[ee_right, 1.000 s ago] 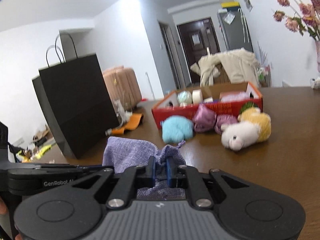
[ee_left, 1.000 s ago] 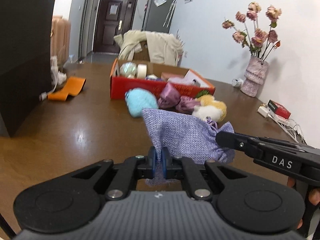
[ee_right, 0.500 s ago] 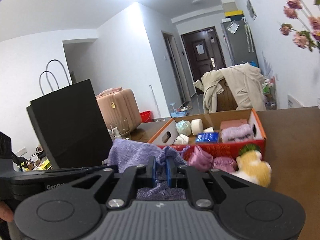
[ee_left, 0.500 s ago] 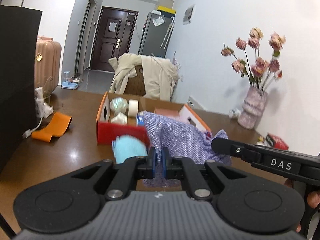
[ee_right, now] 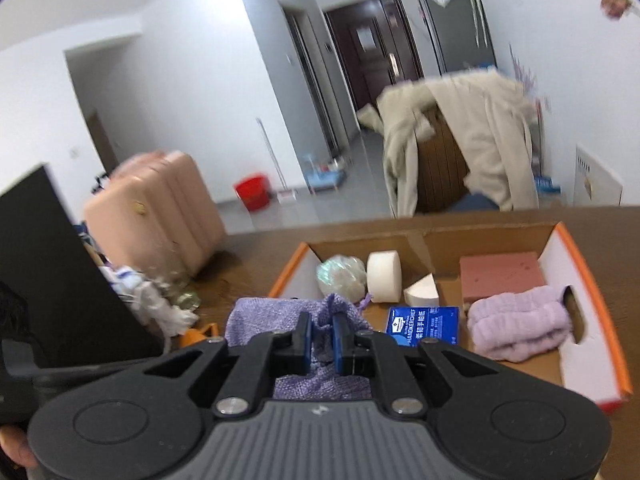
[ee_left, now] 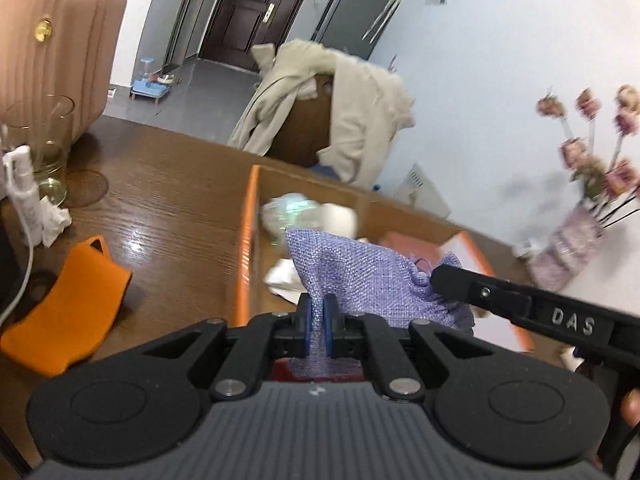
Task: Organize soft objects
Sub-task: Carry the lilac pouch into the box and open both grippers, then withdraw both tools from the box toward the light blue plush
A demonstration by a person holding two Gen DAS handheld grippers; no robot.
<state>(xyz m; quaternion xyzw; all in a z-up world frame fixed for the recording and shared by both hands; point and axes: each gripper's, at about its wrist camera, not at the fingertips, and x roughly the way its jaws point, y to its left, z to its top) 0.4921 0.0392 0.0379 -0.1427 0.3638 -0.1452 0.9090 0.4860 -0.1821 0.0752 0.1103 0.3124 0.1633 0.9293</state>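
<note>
Both grippers have carried the purple pouch (ee_left: 360, 276) up off the table over the last second, past the plush toys it was sitting near, and now it hangs right over the near-left end of the cardboard box (ee_left: 245, 240), so my guess is it's about to get dropped in with the other soft stuff. Going left to right: the left gripper (ee_left: 319, 320) is pinching the pouch's bottom edge between its blue pads, and the right gripper (ee_right: 322, 334) is clamped on the bunched drawstring neck. Left cam only catches the orange strap (ee_left: 68, 300) on the table and a blurry corner of the box, while the right cam actually shows inside it: white sponge (ee_right: 383, 277), blue tissue pack (ee_right: 423, 326), lilac towel (ee_right: 520, 326)
</note>
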